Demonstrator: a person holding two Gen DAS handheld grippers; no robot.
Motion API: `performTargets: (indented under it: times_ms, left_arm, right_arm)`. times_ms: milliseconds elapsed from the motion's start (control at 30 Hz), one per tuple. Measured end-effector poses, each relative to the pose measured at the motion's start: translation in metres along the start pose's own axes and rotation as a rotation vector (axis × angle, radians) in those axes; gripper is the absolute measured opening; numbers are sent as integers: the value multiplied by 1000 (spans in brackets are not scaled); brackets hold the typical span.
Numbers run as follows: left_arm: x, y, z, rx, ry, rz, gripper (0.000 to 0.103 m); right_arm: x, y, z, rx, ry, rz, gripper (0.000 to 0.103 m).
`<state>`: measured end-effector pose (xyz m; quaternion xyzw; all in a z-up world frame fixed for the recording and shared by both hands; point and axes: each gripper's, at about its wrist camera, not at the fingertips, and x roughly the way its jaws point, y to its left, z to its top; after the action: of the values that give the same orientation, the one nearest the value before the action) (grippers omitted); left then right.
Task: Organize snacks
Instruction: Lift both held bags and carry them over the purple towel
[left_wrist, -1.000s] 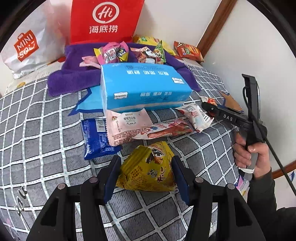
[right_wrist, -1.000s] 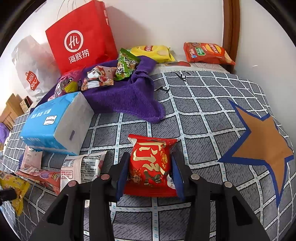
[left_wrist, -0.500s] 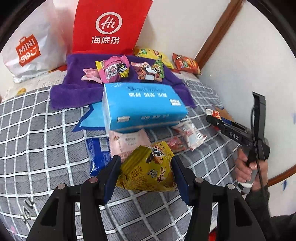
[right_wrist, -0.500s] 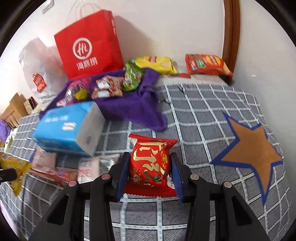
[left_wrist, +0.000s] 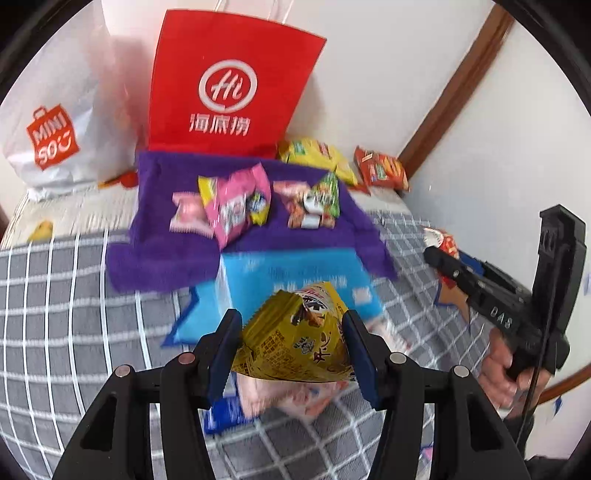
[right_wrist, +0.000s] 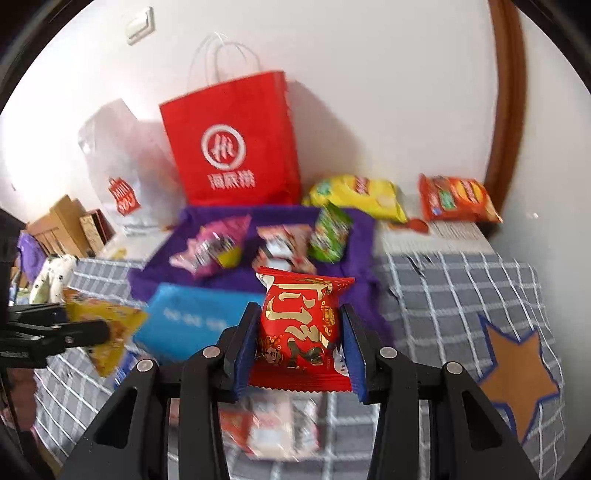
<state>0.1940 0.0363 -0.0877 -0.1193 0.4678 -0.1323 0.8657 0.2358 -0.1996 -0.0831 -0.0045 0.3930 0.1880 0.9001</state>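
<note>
My left gripper (left_wrist: 291, 341) is shut on a yellow snack packet (left_wrist: 295, 343) and holds it in the air above the blue tissue pack (left_wrist: 295, 273). My right gripper (right_wrist: 299, 343) is shut on a red snack packet (right_wrist: 299, 325), lifted above the bed. Each gripper shows in the other's view: the right one (left_wrist: 443, 254) with its red packet, the left one (right_wrist: 85, 332) with its yellow packet (right_wrist: 110, 328). Several snack packets lie on a purple towel (left_wrist: 177, 254), also in the right wrist view (right_wrist: 166, 258).
A red paper bag (left_wrist: 229, 85) and a white Miniso bag (left_wrist: 55, 136) stand against the wall behind the towel. A yellow chip bag (right_wrist: 358, 195) and an orange one (right_wrist: 458, 199) lie by the wall. More packets (right_wrist: 269, 424) lie on the checked bedcover (left_wrist: 74, 314).
Both grippers have risen and moved forward toward the purple towel, each carrying its packet. The loose packets on the bedcover now lie below and behind the grippers.
</note>
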Motion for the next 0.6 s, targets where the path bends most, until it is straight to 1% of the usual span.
performTargets:
  times_ms: [233, 333, 433, 500, 600]
  left_arm:
    - [-1, -7, 48, 41, -51, 23, 54]
    - [4, -6, 68, 53, -67, 23, 54]
    - [11, -5, 87, 47, -78, 10, 54]
    - [16, -3, 96, 53, -89, 30, 54]
    - [27, 5, 104, 48, -93, 53, 54]
  right_arm:
    - [21, 21, 45, -12, -40, 26, 43]
    - [38, 21, 63, 3, -49, 19, 43]
    - [60, 17, 78, 29, -35, 13, 43]
    - [75, 13, 85, 38, -27, 2, 43]
    - [92, 6, 81, 41, -28, -8, 43]
